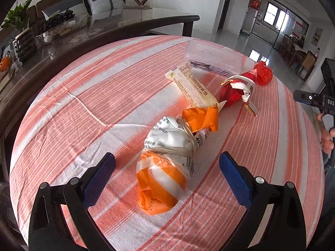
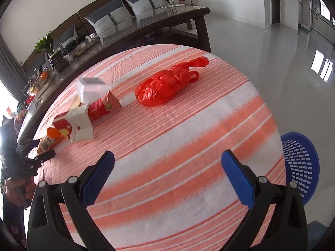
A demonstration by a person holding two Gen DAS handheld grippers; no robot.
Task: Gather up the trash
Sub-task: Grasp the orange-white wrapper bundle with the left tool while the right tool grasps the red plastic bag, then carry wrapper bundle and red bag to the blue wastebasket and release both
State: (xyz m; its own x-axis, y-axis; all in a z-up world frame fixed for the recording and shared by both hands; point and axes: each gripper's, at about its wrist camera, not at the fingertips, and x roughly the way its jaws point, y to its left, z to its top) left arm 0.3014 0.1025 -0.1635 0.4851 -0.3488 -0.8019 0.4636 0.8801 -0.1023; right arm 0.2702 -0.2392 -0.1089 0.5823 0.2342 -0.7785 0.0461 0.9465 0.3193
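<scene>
A row of trash lies on a striped cloth. In the left wrist view my left gripper [image 1: 167,163] is open, its blue pads either side of a crumpled orange and white wrapper [image 1: 167,163] bound with rubber bands. Beyond it lie a cream wrapper [image 1: 193,87], a red packet [image 1: 236,90], a clear plastic box [image 1: 213,56] and a red plastic bag [image 1: 264,73]. In the right wrist view my right gripper [image 2: 167,163] is open and empty above bare cloth, short of the red plastic bag [image 2: 167,85]. The red packet [image 2: 103,106] and a red and white wrapper [image 2: 75,125] lie to the left.
The round table has an orange and white striped cloth [image 1: 83,108]. A blue perforated basket [image 2: 301,165] stands on the floor at the table's right edge. A dark glass-topped coffee table [image 1: 104,27] with a plant and fruit, and a sofa, stand behind.
</scene>
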